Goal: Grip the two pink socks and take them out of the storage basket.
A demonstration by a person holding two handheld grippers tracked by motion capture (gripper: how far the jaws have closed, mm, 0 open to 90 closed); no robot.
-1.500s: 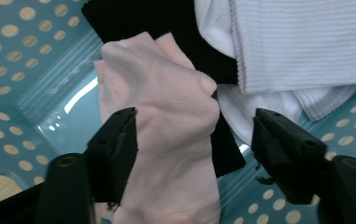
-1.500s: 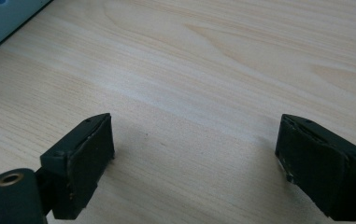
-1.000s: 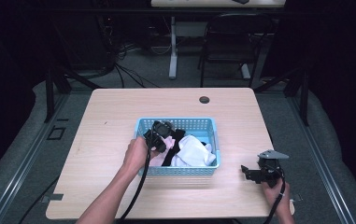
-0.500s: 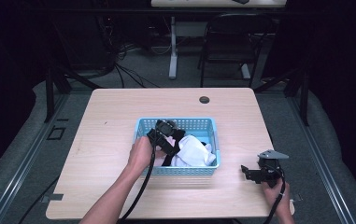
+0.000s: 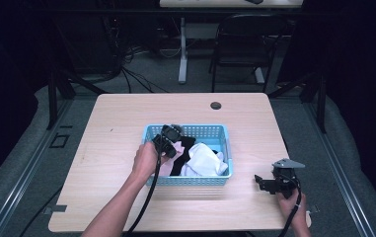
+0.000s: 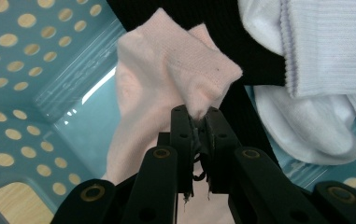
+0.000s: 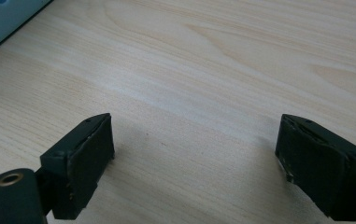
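My left tongs (image 6: 196, 122) are clenched on a corner of the pink sock (image 6: 166, 88), pinching a small fold of its edge between the two jaws. The sock sits inside the blue basket (image 5: 151, 134), toward its left half, and in the high view my left tongs (image 5: 168, 140) reach down over the basket's near-left part. In the left gripper view the sock's long axis runs up from the jaws and leans to the left, with the pinched corner at the bottom and the other end pointing at the basket's wall (image 6: 35, 42). A stretch of the sock also hangs down past the jaws on their left side. It lies partly over a black cloth (image 6: 241, 56), and white socks (image 6: 316, 70) are just beside it on the right, touching the black one.

My right tongs (image 7: 194, 163) are released, jaws wide apart, just above the bare tabletop (image 7: 222, 60). In the high view they (image 5: 267, 183) sit near the basket's right end, apart from it.
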